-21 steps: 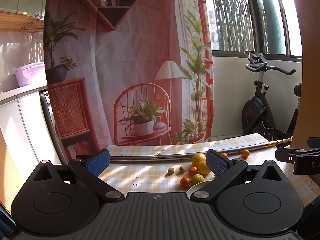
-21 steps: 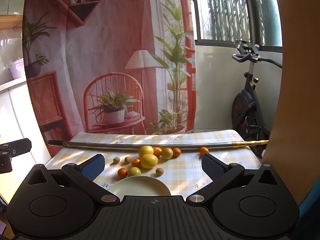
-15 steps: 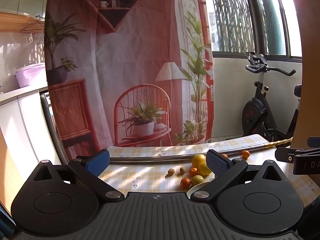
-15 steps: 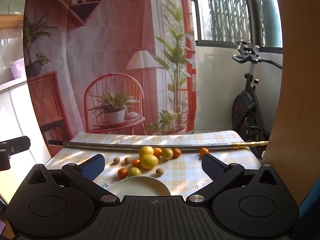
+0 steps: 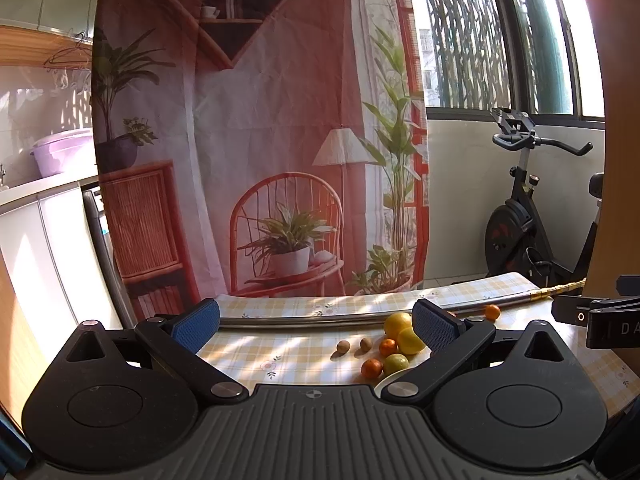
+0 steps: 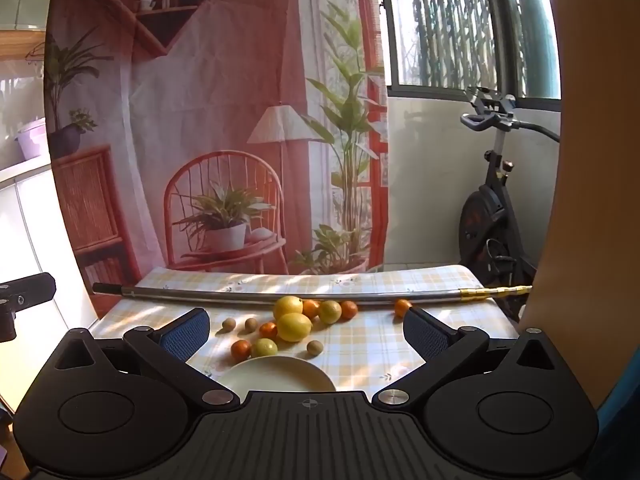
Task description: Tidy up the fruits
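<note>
We hold the left gripper and the right gripper above the near edge of the worktop, both with jaws spread fully and nothing between them. The fruits lie loose on the checked cloth just beyond the empty plate: two lemons, several small oranges, two yellow-green limes and three small brown fruits, with one orange set apart to the right against the metal pole. In our judgement the round fruits may roll when nudged, since they crowd and touch one another; a wide jaw closing on one could push its neighbours aside or off the cloth. The only legible writing is "DA" on the dark clamp-like body at the right of the left wrist view.
</note>
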Tool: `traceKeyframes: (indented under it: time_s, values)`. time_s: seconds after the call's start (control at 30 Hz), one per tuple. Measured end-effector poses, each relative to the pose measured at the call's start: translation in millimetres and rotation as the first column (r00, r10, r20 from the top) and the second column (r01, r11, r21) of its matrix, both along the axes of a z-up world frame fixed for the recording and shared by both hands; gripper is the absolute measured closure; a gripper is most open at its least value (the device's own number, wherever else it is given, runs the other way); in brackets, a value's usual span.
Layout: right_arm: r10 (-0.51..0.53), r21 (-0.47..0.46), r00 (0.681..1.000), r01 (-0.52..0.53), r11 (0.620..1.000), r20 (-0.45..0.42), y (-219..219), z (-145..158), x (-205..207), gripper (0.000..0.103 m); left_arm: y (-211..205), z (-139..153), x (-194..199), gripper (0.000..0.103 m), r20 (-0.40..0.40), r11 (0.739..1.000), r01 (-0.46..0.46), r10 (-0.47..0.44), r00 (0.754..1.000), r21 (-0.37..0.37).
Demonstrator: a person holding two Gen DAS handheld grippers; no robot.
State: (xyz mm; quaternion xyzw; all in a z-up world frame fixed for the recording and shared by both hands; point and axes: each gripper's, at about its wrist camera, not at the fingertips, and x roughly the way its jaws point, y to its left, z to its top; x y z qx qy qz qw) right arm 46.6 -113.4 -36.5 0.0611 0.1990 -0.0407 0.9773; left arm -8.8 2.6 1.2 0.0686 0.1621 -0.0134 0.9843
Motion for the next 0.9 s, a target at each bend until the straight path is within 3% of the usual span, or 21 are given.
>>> traceKeyframes:
  time_s: [0.9]
  values:
    - [0.000,-0.001,1.000,0.000,1.000,0.003,-1.6,0.9,-1.2,0.000,0.0,0.2,-2.9,0.000,0.011,1.000,0.001,-0.001,1.000,0.000]
